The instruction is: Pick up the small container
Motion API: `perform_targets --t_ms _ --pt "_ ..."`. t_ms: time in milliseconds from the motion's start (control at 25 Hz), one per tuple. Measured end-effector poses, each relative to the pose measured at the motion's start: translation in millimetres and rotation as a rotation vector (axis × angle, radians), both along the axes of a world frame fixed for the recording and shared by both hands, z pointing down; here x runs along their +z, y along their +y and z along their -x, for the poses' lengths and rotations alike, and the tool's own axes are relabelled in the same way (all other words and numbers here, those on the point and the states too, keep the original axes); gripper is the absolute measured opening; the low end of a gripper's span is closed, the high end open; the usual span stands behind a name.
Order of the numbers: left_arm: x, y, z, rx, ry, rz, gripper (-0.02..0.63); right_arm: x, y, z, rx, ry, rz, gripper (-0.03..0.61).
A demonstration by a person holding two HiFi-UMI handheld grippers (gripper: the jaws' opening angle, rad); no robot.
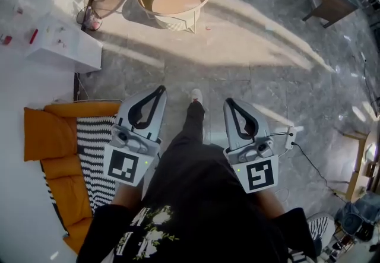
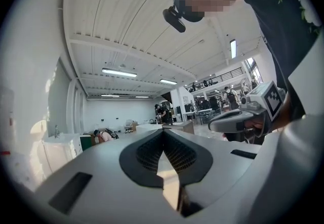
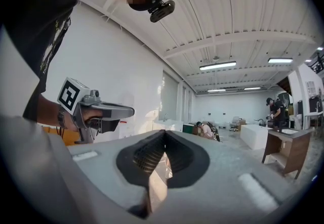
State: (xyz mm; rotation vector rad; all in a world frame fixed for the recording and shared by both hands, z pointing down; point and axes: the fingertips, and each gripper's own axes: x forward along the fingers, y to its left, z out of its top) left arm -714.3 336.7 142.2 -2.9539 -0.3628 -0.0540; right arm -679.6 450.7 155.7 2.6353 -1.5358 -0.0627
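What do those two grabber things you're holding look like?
The left gripper and right gripper are pale grey wedges with black ribbed pads. Each carries a cube with black-and-white square markers. The person wears a black T-shirt with a white flower print.

You hold your left hand-held gripper (image 1: 159,91) in the lower left of the head view and your right hand-held gripper (image 1: 229,103) in the lower right, one on each side of your body and well apart. Both point toward the top of the frame, and their tips lean slightly toward each other. Each marker cube faces up at the rear end, just above your bare forearms (image 1: 123,196). In both gripper views the jaws stand together, ribbed pads meeting at the tip with nothing between them. The right gripper view shows your left hand (image 3: 87,116) wrapped round its handle at the left of the frame.
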Motion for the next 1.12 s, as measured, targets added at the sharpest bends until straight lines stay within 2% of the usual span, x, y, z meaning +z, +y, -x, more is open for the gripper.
perform_targets --t_ms 120,240,480,720,880,1120 --pt "-7 -6 -18 -0.022 0.022 -0.004 0.008 -1 -8 -17 -0.031 0.06 0.035 -0.005" --pt "-14 -9 -32 -0.038 0.046 -0.027 0.008 3 -23 -34 -0.06 0.072 0.054 -0.005" --pt "-12 -40 -62 -0.07 0.021 -0.034 0.008 -12 -67 -61 -0.13 0.117 0.042 -0.005" --pt "-11 -67 -102 -0.079 0.028 -0.031 0.008 -15 -99 -104 -0.164 0.086 0.056 -0.005" --pt "-11 -90 -130 -0.096 0.007 -0.014 0.008 -23 -123 -139 -0.159 0.054 0.036 -0.005" --pt "-8 -121 -168 -0.124 0.017 -0.011 0.008 -25 -160 -175 -0.213 0.037 0.042 -0.005"
